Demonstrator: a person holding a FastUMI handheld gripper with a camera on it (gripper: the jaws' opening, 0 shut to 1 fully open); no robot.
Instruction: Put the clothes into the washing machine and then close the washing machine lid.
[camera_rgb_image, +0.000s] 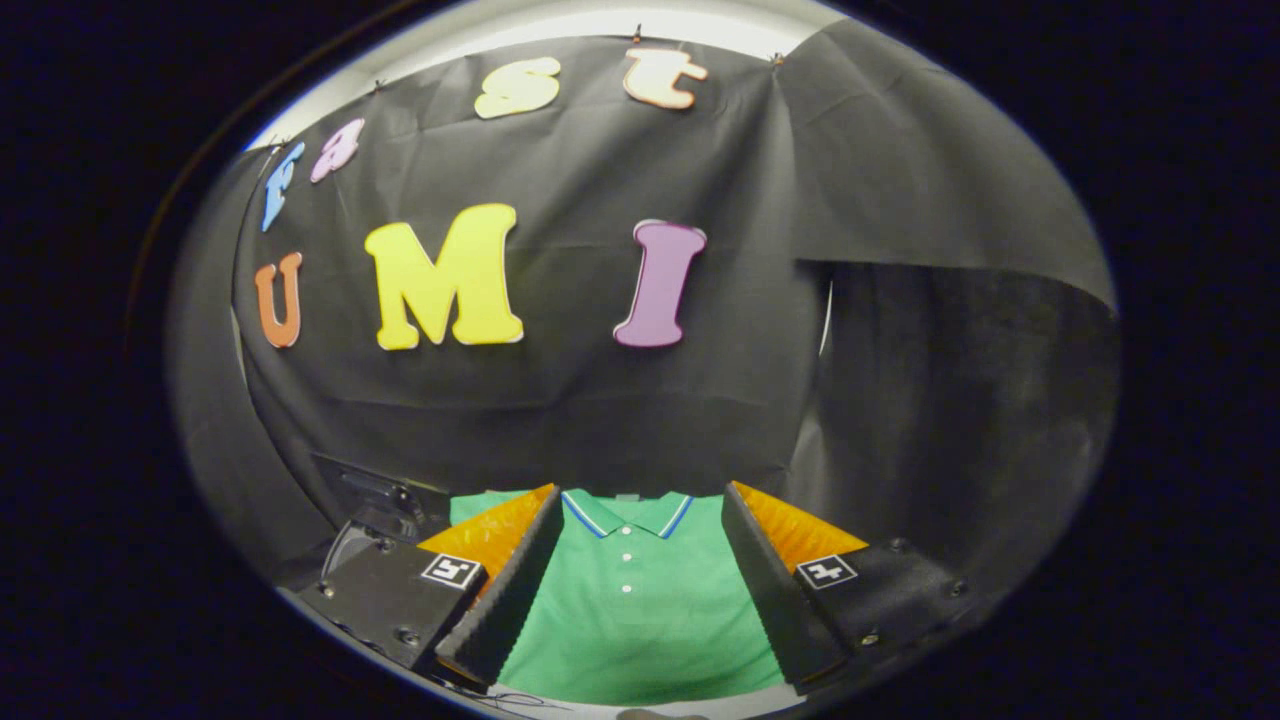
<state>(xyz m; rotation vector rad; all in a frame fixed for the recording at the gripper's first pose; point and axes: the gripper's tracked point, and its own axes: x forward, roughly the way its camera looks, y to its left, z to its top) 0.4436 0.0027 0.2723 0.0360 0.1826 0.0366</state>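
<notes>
Tongs (640, 580) spread wide, nothing gripped; green polo shirt (640, 610) seen flat between fingers. Risk judged: single layer pinched near collar (628, 512), remainder dragged, snagged outside washer.

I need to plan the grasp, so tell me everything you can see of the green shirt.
The green shirt is a polo with a collar edged in blue and white and a short placket of white buttons. It looks like soft knit cloth, lying flat and spread out, collar away from the gripper, front side up. It shows between and beneath the open fingers, which do not press on it. Its sleeves and hem are hidden.
</notes>
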